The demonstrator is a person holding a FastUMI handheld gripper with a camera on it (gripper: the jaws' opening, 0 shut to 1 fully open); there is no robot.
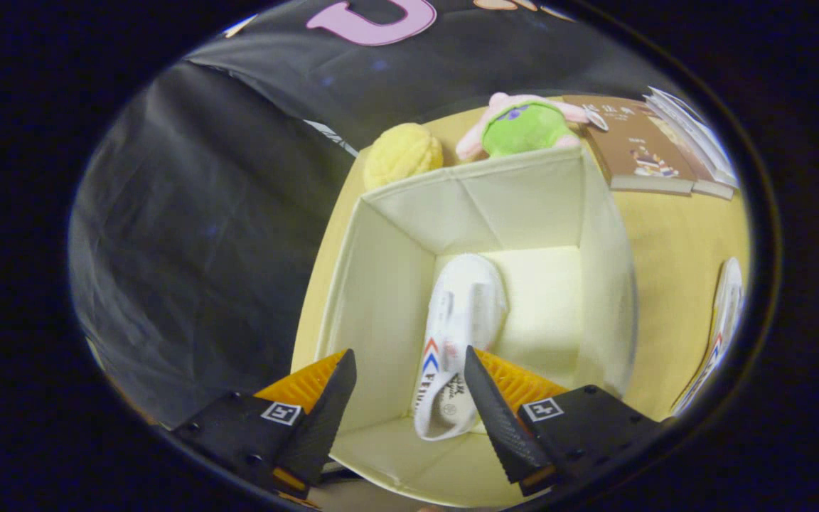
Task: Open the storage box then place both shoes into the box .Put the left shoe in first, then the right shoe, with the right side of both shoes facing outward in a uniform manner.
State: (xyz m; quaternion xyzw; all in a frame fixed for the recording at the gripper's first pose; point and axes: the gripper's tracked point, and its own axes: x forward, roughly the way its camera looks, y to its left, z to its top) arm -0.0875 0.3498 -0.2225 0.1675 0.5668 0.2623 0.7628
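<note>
My claw (409,398) hangs wide open and empty over the open storage box (381,284) with one white sneaker (456,320) inside, and I risk grabbing the second sneaker (726,313) on the surface (672,242) facing wrongly.

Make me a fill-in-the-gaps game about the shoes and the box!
1. One white shoe lies ____ the storage box.
2. The gripper fingers are ____, holding nothing.
3. The other shoe lies on the ____, outside the box.
4. Behind the box sits a green and pink ____.

Missing words: inside; open; table; plush toy
</note>
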